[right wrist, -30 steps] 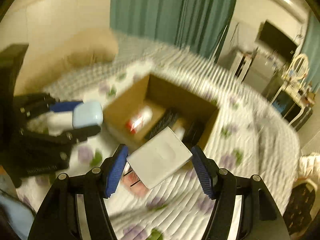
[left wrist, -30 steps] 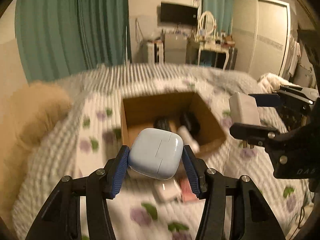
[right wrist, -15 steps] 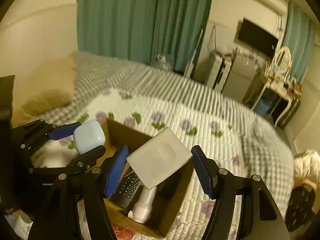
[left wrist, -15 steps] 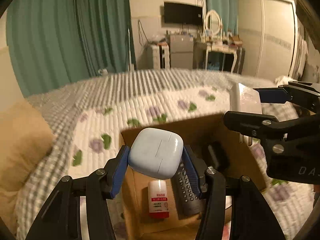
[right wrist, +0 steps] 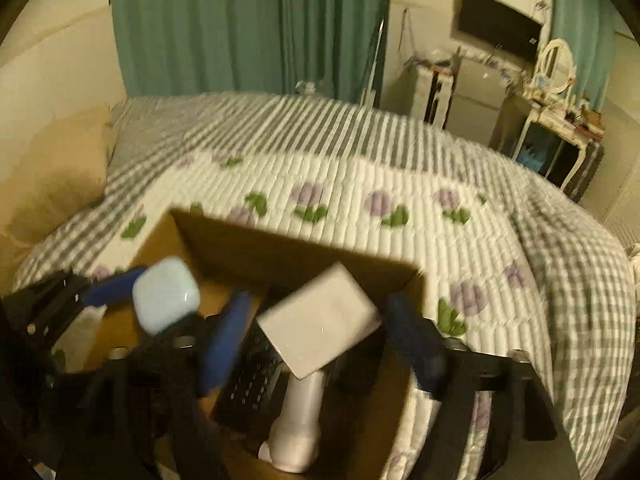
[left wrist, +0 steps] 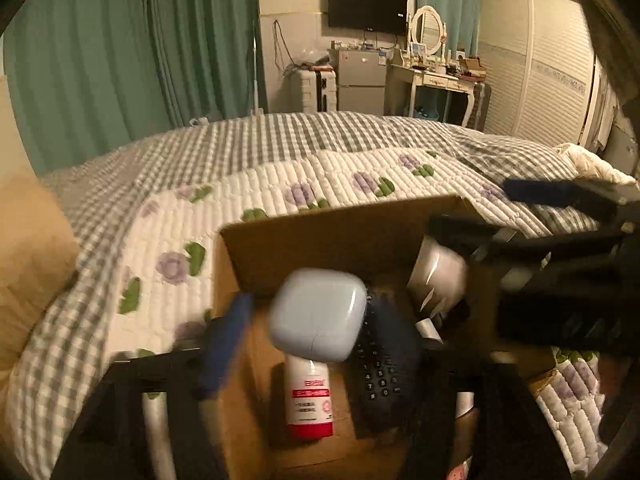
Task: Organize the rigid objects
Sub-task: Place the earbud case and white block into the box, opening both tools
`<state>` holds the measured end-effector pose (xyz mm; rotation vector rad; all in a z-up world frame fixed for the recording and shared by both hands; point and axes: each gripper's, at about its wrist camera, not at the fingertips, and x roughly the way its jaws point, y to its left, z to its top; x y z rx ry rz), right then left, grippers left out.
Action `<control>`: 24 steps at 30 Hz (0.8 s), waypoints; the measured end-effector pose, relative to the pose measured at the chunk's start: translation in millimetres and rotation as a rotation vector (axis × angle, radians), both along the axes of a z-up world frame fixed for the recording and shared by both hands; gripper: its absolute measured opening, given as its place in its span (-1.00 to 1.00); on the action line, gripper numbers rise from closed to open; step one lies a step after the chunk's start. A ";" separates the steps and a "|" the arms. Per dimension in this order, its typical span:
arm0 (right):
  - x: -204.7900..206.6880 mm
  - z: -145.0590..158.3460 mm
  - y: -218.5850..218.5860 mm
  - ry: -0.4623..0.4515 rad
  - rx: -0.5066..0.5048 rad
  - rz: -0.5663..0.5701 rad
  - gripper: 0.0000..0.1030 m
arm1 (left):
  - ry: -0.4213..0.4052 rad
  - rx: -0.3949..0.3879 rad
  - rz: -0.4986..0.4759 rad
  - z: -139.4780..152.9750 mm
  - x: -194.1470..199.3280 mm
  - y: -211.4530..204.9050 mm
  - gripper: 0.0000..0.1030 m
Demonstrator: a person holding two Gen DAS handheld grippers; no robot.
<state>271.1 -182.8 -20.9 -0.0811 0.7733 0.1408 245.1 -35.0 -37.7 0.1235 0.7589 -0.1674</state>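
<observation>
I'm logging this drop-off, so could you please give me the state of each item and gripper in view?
Left gripper: jaws spread, pads off the case.
Earbud case: lid closed, loose above the box.
Right gripper: jaws spread.
White charger block: tilted, loose above the box.
Cardboard box: open-topped.
Remote: lying inside.
Red-labelled bottle: lying inside.

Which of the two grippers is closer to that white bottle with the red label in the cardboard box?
Left. The left gripper hangs directly above the white bottle with the red label; the right gripper is off to its right, over the box's far corner.
</observation>
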 end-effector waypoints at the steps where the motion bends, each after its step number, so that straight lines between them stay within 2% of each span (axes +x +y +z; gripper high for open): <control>1: -3.2 8.2 -2.5 -0.012 0.005 -0.001 0.68 | -0.023 0.008 0.011 5.1 -4.8 1.0 1.00; 3: -15.1 26.2 -6.0 -0.025 -0.008 0.011 0.68 | -0.069 0.003 -0.001 18.1 -19.5 5.0 1.00; 5: -35.0 42.1 -8.2 -0.054 -0.061 0.014 0.68 | -0.061 0.014 -0.006 27.2 -33.4 8.2 1.00; 8: -71.3 57.0 -11.7 -0.078 -0.095 0.036 0.80 | -0.065 0.017 -0.015 37.5 -58.4 13.0 1.00; 12: -121.1 56.6 -17.4 -0.091 -0.106 0.033 0.96 | -0.057 0.006 -0.025 38.1 -103.5 18.6 1.00; 15: -152.3 36.8 -18.4 -0.064 -0.112 0.034 1.00 | -0.046 -0.021 -0.023 28.0 -128.9 21.9 1.00; 17: -166.3 13.3 -18.3 -0.018 -0.118 0.023 1.00 | -0.037 -0.021 -0.001 18.0 -140.6 22.4 1.00; 21: -176.9 -29.7 -16.5 0.044 -0.098 0.014 1.00 | 0.044 -0.062 0.010 -16.4 -152.1 21.3 1.00; 24: -170.3 -60.2 -19.3 0.103 -0.083 -0.001 1.00 | 0.123 -0.058 0.023 -43.1 -147.7 16.5 1.00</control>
